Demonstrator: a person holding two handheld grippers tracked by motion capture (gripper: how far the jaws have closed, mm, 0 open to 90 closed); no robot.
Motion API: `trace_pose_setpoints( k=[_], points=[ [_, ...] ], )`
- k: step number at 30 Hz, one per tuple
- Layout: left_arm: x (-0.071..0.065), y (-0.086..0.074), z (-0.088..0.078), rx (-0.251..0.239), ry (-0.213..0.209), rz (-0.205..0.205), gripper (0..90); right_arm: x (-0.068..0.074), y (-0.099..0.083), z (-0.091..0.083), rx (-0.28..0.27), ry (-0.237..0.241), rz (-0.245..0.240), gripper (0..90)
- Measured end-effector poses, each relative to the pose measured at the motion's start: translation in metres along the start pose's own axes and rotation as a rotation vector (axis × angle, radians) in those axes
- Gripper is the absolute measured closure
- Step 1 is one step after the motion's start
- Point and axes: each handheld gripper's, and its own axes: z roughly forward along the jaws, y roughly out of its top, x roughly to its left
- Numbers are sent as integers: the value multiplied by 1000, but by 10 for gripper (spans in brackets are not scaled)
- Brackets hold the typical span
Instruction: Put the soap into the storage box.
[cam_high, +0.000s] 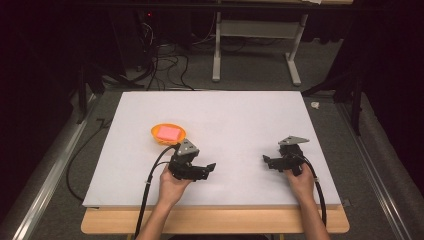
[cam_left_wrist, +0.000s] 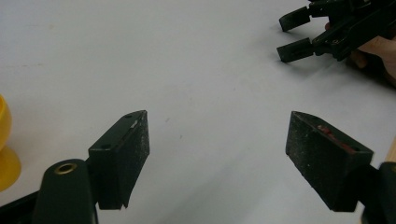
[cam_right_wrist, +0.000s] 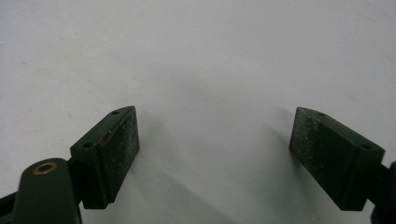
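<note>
Left gripper (cam_high: 209, 168): jaws spread wide, nothing between the pads, hovering over bare board just in front of the orange bowl.
Right gripper (cam_high: 266, 161): jaws likewise apart, empty, well to the right of the bowl.
Orange bowl (cam_high: 168, 134): resting on the white board (cam_high: 240, 110), a pink block (cam_high: 168, 132) lying inside.
Left gripper view: bowl's yellow-orange side (cam_left_wrist: 5, 140) at the left edge; right gripper (cam_left_wrist: 293, 35) far off, top right, with fingers (cam_left_wrist: 380, 49) behind it.
Right gripper view: two black pads (cam_right_wrist: 116, 144) over plain white surface.

Parted fingers (cam_right_wrist: 112, 154) over white table (cam_right_wrist: 201, 56)
</note>
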Motion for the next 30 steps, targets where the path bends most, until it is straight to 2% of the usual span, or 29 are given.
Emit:
trace_pose_setpoints(
  k=[4,18,30],
  points=[
    [0,-2,5,7,-2,-10,225,0,0,0,0,0,1,166],
    [-2,-9,27,52,29,30,220,0,0,0,0,0,0,166],
    [3,-14,40,66,45,27,220,0,0,0,1,0,2,166]
  ],
)
